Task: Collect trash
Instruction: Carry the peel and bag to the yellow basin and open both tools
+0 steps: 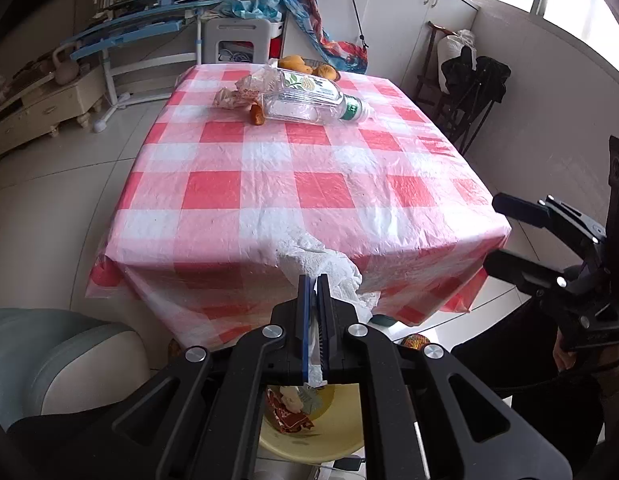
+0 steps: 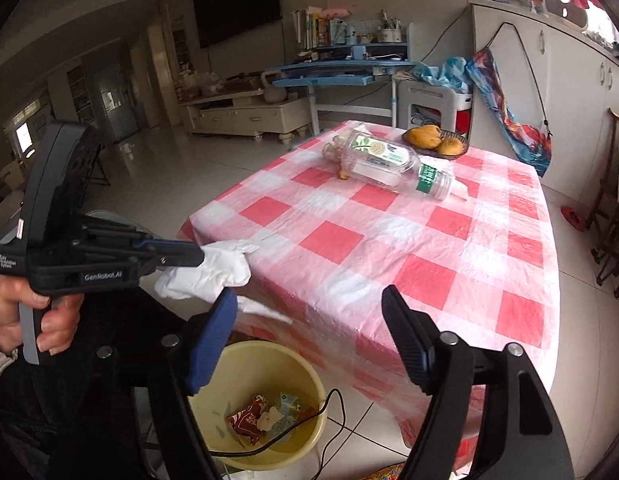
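white tissue [image 2: 207, 272] hangs off the tabletop [image 2: 389, 248] edge, clenched in the left gripper [image 1: 314, 280] jaws above a yellow bin [image 2: 305, 384]; right gripper [image 2: 309, 344] jaws released.

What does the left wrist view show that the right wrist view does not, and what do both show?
Only the left wrist view: the open right gripper from outside, and a grey-green padded seat at lower left.

Only the right wrist view: the left gripper from the side with the hand holding it, and a dark wall television.

Both: the white crumpled tissue pinched by the left gripper at the edge of the red-and-white checked tablecloth, clear plastic bottles lying down, and the yellow plastic bin holding wrappers.
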`<state>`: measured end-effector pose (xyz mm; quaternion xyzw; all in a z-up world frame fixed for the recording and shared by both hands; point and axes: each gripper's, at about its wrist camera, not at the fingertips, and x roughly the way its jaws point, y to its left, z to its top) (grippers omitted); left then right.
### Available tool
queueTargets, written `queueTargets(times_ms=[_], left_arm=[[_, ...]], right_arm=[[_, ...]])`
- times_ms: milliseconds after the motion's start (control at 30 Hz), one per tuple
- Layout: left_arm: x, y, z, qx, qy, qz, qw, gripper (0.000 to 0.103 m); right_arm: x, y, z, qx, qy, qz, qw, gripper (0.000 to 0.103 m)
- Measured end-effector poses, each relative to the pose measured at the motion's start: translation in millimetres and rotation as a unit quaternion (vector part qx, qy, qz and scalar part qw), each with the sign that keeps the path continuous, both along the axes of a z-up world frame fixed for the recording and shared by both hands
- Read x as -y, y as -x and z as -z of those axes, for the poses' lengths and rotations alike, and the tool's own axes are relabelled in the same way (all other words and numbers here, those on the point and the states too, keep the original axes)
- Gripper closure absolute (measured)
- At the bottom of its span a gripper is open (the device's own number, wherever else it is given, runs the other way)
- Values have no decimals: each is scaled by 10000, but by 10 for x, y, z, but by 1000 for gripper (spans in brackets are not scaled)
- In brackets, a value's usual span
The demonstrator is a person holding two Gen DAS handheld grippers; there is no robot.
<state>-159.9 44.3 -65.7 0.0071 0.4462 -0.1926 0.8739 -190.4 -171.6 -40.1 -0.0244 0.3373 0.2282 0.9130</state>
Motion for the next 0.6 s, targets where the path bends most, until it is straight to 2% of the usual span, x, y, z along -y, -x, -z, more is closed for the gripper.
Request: queueTargets(times_ms=[167, 233, 300, 367, 433, 500, 600], left_arm=[[103, 135, 62, -86, -193, 241, 9995, 98], [174, 172, 132, -252, -303, 443, 9982, 98], [272, 219, 214, -363, -556, 590, 9960, 94], [357, 232, 288, -479, -752, 724, 9934, 79], [376, 238, 301, -427, -896, 668, 9928, 50], [330, 221, 258, -300, -885, 492, 9944, 39], [153, 134, 169, -191, -614, 40, 9979, 28]], right_arm=[[-4, 26, 9, 89, 133, 184, 9997, 16], [13, 37, 16, 125, 204, 239, 9994, 13], [12, 48, 35, 146, 319, 304, 9989, 11], [17, 35, 54, 139, 400, 384, 9984, 11], [33, 31, 77, 122, 468, 486, 9977, 10], [31, 3, 103, 92, 544, 575, 9968, 9], [-5, -14, 147, 47, 669, 595, 9960, 9]])
